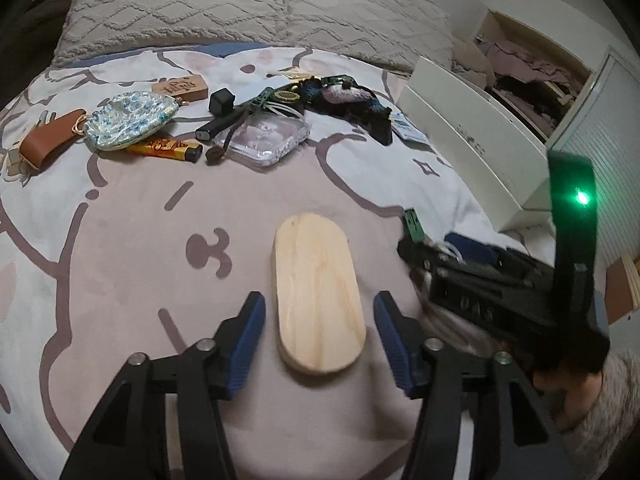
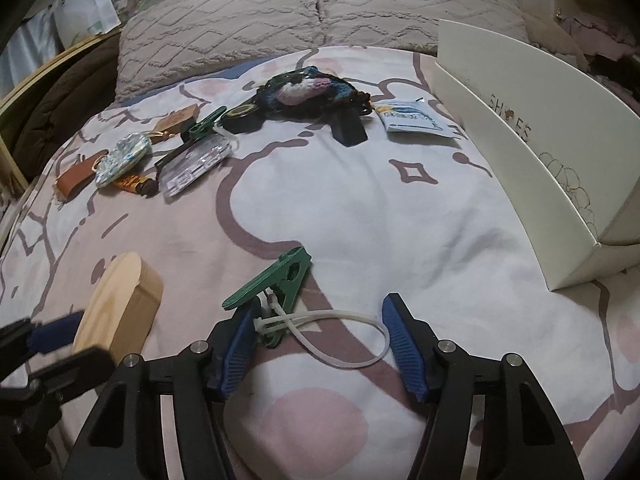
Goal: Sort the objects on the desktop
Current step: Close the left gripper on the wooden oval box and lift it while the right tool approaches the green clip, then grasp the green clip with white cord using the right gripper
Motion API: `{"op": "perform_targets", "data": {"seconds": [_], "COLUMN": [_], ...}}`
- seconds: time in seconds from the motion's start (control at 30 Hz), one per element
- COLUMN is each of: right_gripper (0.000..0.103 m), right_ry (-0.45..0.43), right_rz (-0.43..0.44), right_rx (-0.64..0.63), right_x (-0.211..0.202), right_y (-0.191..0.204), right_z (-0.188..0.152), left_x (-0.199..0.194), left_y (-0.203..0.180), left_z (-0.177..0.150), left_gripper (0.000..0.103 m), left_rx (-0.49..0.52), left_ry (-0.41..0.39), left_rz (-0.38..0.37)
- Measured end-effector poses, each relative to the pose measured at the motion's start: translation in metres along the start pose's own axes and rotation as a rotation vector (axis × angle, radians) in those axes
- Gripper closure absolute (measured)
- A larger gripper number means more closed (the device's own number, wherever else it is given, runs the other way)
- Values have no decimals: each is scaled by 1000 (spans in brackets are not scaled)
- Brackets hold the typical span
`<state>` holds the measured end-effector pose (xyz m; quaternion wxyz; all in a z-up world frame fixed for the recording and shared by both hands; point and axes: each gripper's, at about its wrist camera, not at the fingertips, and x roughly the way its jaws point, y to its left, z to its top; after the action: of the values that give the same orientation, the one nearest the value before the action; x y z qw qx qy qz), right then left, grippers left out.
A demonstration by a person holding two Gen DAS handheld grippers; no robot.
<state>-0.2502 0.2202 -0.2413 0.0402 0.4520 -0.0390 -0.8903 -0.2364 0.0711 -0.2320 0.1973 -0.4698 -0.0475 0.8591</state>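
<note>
Nearest your left-hand camera, the left gripper (image 1: 320, 344) had its blue fingers (image 1: 249, 340) spread on either side of the near end of an oval wooden block (image 1: 316, 292), with a gap showing on each side, so nothing was pinched. That block lay flat on the bed cover (image 1: 120, 280), its long axis running from near to far.

Your right gripper (image 2: 320, 340) hovered low over a green plastic clip (image 2: 276, 284) with a white cord loop (image 2: 344, 336) tied to it. Its fingers were parted; the left finger (image 2: 236, 348) sat right against the clip's near end, the right one stood clear beside the loop, and the clip was not clamped. In that view the wooden block (image 2: 120, 304) lay to the left of the clip.

Further away on the bed, to the left, you had a cluster of small things: a brown leather key strap (image 1: 44, 140), a floral pouch (image 1: 132, 120), an orange lighter (image 1: 166, 148), a clear plastic case (image 1: 268, 138), a small black cube (image 1: 221, 102) and a dark knitted item (image 1: 348, 98). A white shoe box (image 2: 532, 152) stood at the right edge, and a textured pillow (image 2: 320, 12) lay at the far end.
</note>
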Motion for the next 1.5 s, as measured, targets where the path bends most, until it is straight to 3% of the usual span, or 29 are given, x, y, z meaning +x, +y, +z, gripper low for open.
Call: {"op": "perform_targets", "data": {"seconds": [0.27,0.37,0.83,1.2,1.3,1.5], "right_gripper": [39,40,56,57,56,36], "right_ry": [9,12,55,117,134,131], "right_rz": [20,30,104,144,154,175], "right_rx": [20,36,95,68,14,-42], "right_x": [-5,-9,-25,-44,-49,-56], "right_y": [-2,-3,-12,-5,3,12], "right_z": [-6,-7,-10,-33,-35,-33], "left_x": [16,16,5,-5,-7,-8], "left_y": [-5,-2,-9,-15,-11,-4], "left_z": [-1,1,3,-6,-8,-12], "left_gripper": [45,56,57,57,57,57], "left_rx": [31,21,12,19,9,-4], "left_ry": [34,32,17,9,6,15], "left_rz": [61,65,55,48,58,67]}}
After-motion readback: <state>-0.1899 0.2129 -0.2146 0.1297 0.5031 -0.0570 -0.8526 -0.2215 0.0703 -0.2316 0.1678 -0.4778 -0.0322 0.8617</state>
